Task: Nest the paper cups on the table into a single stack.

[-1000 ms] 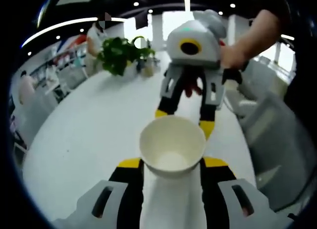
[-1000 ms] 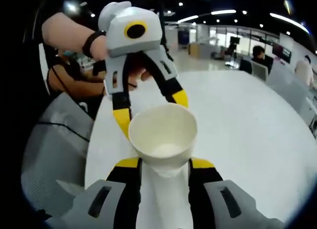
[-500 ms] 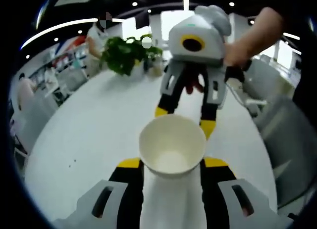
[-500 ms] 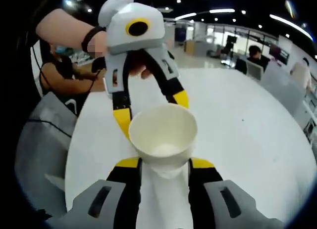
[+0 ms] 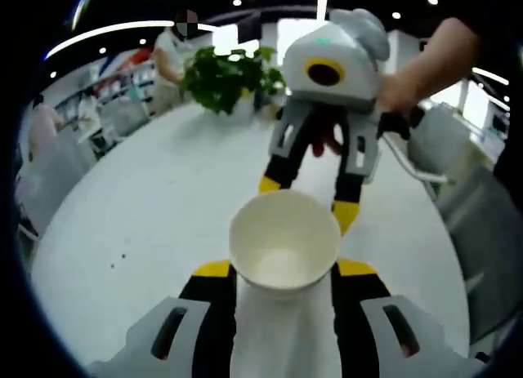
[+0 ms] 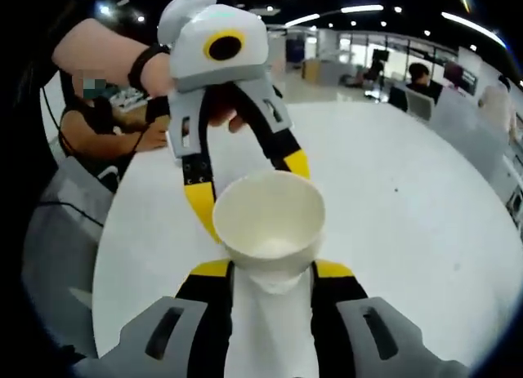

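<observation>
The left gripper (image 5: 278, 270) is clamped on a white paper cup (image 5: 283, 241), mouth toward the camera. The right gripper (image 6: 268, 269) likewise grips a paper cup (image 6: 268, 223) (whether it is the same one cannot be told), both held above the white bench (image 5: 147, 198). Nesting seems in hand; next, one cup's base must align with the other's mouth. The cup looks plain, tapered, empty.

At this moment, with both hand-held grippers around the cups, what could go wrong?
Both the left hand-held gripper and the right hand-held gripper seem to clamp the same paper cup stack, so squeezing or opposed pulling may crush the thin walls. The stack appears lifted off the white table; releasing one side early could tip it.
</observation>
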`<action>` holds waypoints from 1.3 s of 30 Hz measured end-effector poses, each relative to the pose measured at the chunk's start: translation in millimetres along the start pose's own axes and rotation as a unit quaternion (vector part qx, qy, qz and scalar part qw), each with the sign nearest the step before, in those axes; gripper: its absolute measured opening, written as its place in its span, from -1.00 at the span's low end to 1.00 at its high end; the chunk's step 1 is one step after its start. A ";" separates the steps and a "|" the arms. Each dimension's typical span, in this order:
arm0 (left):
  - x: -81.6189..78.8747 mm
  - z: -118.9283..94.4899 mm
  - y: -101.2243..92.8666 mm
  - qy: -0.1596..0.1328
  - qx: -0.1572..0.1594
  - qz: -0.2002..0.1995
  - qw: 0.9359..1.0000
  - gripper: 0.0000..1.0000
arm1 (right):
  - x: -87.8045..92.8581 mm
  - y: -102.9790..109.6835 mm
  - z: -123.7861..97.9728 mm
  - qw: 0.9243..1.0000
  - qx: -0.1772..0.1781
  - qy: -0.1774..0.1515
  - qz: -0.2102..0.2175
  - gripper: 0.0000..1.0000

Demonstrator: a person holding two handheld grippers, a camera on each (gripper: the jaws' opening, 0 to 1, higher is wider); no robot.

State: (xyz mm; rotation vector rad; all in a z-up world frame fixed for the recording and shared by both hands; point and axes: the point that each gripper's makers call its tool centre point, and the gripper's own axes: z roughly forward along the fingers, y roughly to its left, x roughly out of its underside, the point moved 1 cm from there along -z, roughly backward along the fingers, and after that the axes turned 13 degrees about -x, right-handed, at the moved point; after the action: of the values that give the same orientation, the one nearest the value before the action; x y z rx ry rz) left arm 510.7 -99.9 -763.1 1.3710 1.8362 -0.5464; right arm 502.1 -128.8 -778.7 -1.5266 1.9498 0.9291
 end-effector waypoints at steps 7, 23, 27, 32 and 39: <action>1.4 4.2 -2.1 -0.001 0.004 0.003 1.000 -0.09 | 4.5 1.4 1.3 1.000 0.001 -0.016 0.012 -0.33; 12.7 -7.5 -6.0 0.020 -0.015 -0.009 1.000 0.08 | 15.9 9.2 -9.2 0.997 0.025 -0.044 0.051 -0.20; 12.9 -17.3 -8.4 0.021 -0.018 -0.006 1.000 0.07 | 14.7 14.8 -16.5 0.996 0.035 -0.054 0.058 -0.20; 11.6 -33.8 -6.3 0.014 -0.042 -0.021 0.999 0.07 | 14.9 29.7 -24.2 0.995 0.040 -0.060 0.061 -0.19; 17.3 -63.5 -20.2 0.001 -0.069 -0.052 0.996 0.12 | 16.6 55.8 -40.9 0.994 0.057 -0.072 0.063 -0.09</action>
State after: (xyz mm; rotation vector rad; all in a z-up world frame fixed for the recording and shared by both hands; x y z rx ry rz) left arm 469.2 -50.3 -739.7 1.1904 1.9172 -0.4611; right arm 445.1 -162.5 -752.6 -1.2499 1.9766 0.9365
